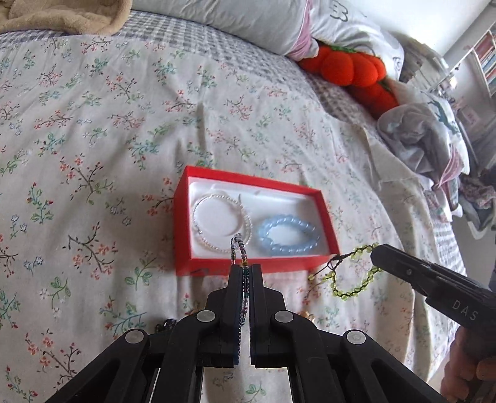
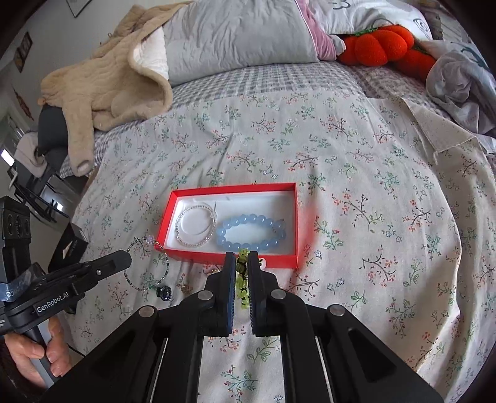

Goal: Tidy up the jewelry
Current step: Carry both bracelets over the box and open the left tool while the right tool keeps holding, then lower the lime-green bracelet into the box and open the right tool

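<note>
A red box [image 1: 186, 223] with a white lining lies on the floral bedspread; it also shows in the right wrist view [image 2: 229, 257]. Inside lie a clear beaded bracelet [image 1: 198, 204] [image 2: 179, 229] and a light blue bead bracelet [image 1: 279, 248] [image 2: 229, 241]. My left gripper [image 1: 245, 268] is shut on a dark multicolour beaded bracelet [image 1: 238, 245], which hangs as a loop [image 2: 145, 263] just before the box's near wall. My right gripper [image 2: 242, 257] is shut on a green beaded bracelet [image 2: 241, 263], whose loop [image 1: 350, 272] hangs right of the box.
A small dark ornament [image 2: 164, 293] and gold pieces [image 2: 184, 286] lie on the bedspread left of my right gripper. An orange plush [image 1: 350, 68], pillows [image 1: 248, 21], a beige blanket [image 2: 108, 86] and crumpled clothes [image 1: 418, 136] line the bed's far side and right edge.
</note>
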A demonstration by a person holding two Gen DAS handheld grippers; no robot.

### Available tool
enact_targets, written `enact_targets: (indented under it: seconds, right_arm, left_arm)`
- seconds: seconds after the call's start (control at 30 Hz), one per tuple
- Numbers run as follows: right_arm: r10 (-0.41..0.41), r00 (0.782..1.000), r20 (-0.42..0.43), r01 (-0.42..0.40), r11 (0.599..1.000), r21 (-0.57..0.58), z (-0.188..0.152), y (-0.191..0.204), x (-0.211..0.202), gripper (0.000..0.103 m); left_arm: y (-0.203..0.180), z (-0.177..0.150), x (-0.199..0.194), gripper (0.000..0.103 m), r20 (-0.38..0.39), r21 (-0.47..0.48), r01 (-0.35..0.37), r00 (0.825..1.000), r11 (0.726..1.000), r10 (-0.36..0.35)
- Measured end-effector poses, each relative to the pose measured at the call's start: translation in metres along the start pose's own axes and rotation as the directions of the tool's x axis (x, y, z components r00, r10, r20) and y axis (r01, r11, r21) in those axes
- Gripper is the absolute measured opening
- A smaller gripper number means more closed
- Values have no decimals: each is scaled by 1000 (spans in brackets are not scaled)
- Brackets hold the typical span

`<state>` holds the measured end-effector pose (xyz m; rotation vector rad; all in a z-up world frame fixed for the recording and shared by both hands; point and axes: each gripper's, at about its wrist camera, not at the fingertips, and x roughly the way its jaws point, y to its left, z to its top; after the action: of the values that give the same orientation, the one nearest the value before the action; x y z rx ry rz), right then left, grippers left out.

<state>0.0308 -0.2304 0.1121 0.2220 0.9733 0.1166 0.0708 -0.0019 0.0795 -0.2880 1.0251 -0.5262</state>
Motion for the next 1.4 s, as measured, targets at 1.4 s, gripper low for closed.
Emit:
enact_targets:
  seconds: [1.4]
  right_arm:
    - [0,998,58,-2,999,39,42,4,46,7]
  left_arm:
    - [18,23,50,23,2,-10,-160,987,987,160]
